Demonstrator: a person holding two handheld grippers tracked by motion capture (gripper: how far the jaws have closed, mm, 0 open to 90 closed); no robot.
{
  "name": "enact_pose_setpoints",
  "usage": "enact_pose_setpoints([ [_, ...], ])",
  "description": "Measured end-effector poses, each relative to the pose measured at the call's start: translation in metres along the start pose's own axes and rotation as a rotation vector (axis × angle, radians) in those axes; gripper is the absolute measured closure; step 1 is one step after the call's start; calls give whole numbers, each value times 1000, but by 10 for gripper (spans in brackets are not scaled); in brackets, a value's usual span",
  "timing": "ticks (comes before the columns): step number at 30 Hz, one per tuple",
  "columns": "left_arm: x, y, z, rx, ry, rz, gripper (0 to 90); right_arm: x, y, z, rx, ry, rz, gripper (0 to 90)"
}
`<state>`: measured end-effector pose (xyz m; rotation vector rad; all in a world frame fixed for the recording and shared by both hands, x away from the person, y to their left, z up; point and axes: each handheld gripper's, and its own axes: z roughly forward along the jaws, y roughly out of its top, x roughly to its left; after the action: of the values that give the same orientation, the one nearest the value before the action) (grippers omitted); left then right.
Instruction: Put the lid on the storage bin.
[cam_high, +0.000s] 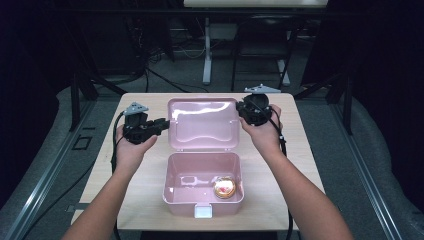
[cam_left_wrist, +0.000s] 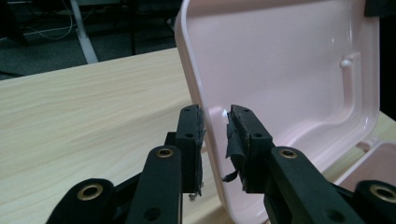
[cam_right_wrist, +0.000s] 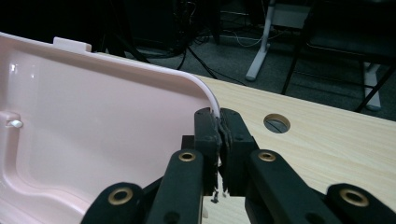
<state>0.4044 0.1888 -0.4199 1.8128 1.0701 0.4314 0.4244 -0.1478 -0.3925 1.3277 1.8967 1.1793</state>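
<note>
Dark room all around, cables and chair legs on the floor beyond, and one pale wood-grain desk (cam_high: 300, 150) under the light. At its middle sits the pink plastic lunch box (cam_high: 203, 186), its base toward the near edge with a small round gold-coloured thing (cam_high: 224, 188) lying in its right near corner. Its hinged pink lid (cam_high: 202, 123) stands raised behind the base, hollow side facing the person, long axis running left to right across the desk.

Now the grip — the right gripper (cam_right_wrist: 219, 126) has its black jaws pressed together on the lid's upper right corner, rim pinched between the pads. That hand holds the lid up. The left gripper (cam_left_wrist: 215, 122) is at the lid's left edge; its jaws straddle the rim, one outside, one inside. The outer pad lies against the wall, while a sliver of gap shows at the inner one — so not clamped, as far as the left gripper view tells.

Both hands sit level with the lid, one at each short end, equally near. My read: any closing swing means bringing the lid forward and down over the base toward the near edge, and the white latch tab (cam_high: 203, 212) waits there.
</note>
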Motion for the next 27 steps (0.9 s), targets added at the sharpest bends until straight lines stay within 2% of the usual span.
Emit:
enact_pose_setpoints([
  [6,-1,13,9,-7,53,21,766,0,-1,0,-6,-1,4,863],
  [11,1,18,14,-3,69,19,784,-1,-2,-1,-11,4,5,863],
  [16,1,22,19,-8,78,22,794,-1,-2,-1,-12,3,4,863],
  [21,4,25,22,-5,74,5,791,-1,-3,-1,-16,7,7,863],
  [27,5,29,22,-25,73,-10,795,-1,-3,-2,-20,9,7,863],
])
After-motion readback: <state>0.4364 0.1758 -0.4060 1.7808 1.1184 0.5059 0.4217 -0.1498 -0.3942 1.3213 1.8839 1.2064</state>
